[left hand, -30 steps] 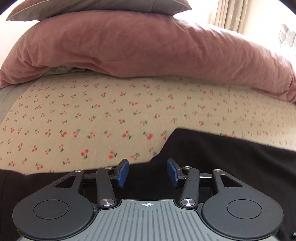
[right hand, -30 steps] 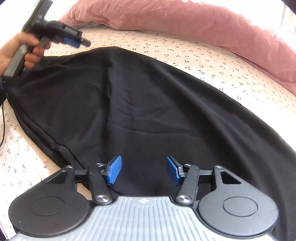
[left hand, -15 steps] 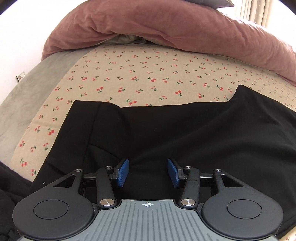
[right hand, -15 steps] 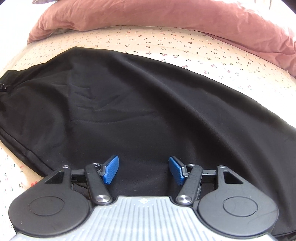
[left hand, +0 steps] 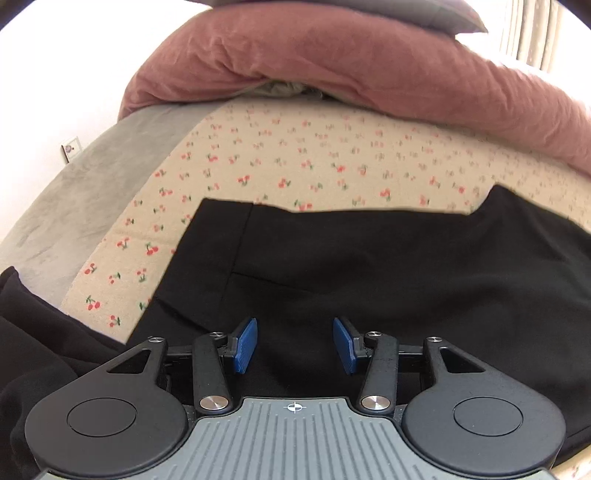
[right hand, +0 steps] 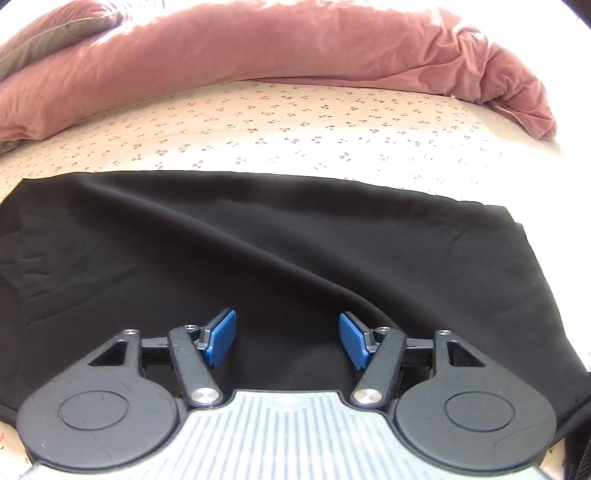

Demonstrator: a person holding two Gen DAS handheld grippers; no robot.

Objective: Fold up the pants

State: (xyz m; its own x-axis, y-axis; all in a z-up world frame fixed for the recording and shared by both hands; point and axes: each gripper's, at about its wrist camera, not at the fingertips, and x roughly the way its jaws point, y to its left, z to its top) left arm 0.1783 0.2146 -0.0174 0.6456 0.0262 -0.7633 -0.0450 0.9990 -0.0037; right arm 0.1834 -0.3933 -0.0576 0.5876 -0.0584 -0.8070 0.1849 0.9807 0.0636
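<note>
Black pants (left hand: 369, 266) lie spread flat on a cherry-print bed sheet (left hand: 295, 162). In the left wrist view their banded end with a vertical seam reaches the sheet at the left. My left gripper (left hand: 294, 345) hovers over that end, open, with nothing between its blue pads (left hand: 245, 345). In the right wrist view the pants (right hand: 258, 251) fill the middle, their far edge straight and their right edge slanting down. Over this cloth my right gripper (right hand: 286, 339) stands open, its pads (right hand: 221, 338) apart and empty.
A pink duvet (left hand: 351, 62) is heaped along the far side of the bed, with a grey pillow (right hand: 55, 26) on it. A grey blanket (left hand: 74, 192) covers the bed's left edge. More black cloth (left hand: 33, 332) lies at the lower left. Bare sheet (right hand: 295, 125) lies beyond the pants.
Both grippers have swung sideways over the pants: the left now faces the banded end, the right faces the straight far edge. The right pads spread slightly. The other hand has left the right view.
</note>
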